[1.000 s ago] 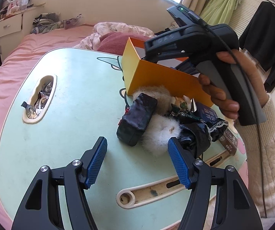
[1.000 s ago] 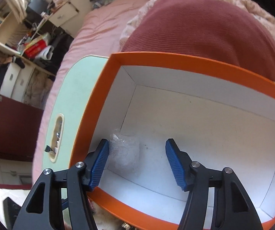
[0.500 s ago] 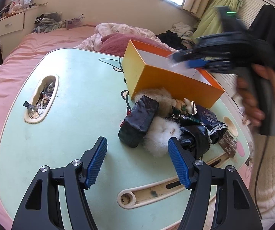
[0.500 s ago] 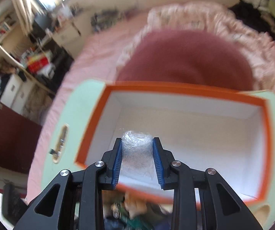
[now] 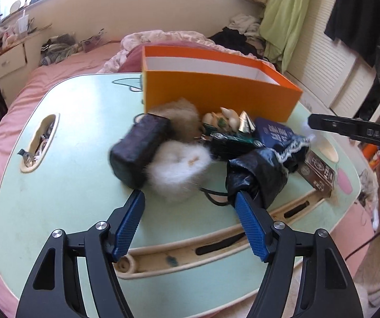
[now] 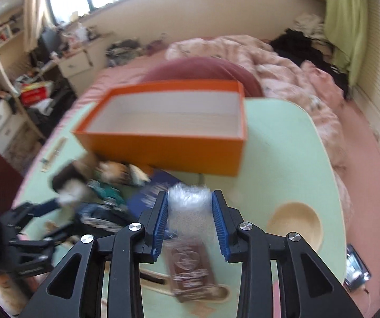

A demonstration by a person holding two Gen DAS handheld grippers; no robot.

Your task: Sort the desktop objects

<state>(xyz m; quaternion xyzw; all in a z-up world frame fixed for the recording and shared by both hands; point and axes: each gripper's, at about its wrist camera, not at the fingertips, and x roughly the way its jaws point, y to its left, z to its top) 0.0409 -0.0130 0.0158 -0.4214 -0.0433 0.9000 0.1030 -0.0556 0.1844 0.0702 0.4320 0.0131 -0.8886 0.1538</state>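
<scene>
The right hand-held gripper (image 6: 190, 220) clamps a crinkled clear plastic wad (image 6: 188, 206) between its blue pads; its jaws have just eased slightly wider, with the wad between them and touching both pads. It hangs above the pale green surface (image 6: 277, 159), in front of the orange box (image 6: 163, 143), over a brown packet (image 6: 190, 267) that lies near the surface's front edge. To its right the surface is bare up to the round cream recess (image 6: 294, 225).

The left hand-held gripper (image 5: 190, 212) stands wide with nothing between its pads, its jaws having just opened a little more. It hovers low in front of the pile: a white fluffy item (image 5: 179, 169) just ahead, a black pouch (image 5: 139, 148) touching that on the left, and a black glossy bundle (image 5: 258, 175) behind the right finger. A dark blue packet (image 5: 274, 132) lies nearer the box. The pile crowds the box's front wall. Left of the pile the surface is open as far as the oval cutout (image 5: 40, 143) near its left edge. A long cream groove (image 5: 216, 243) runs along the near edge.
</scene>
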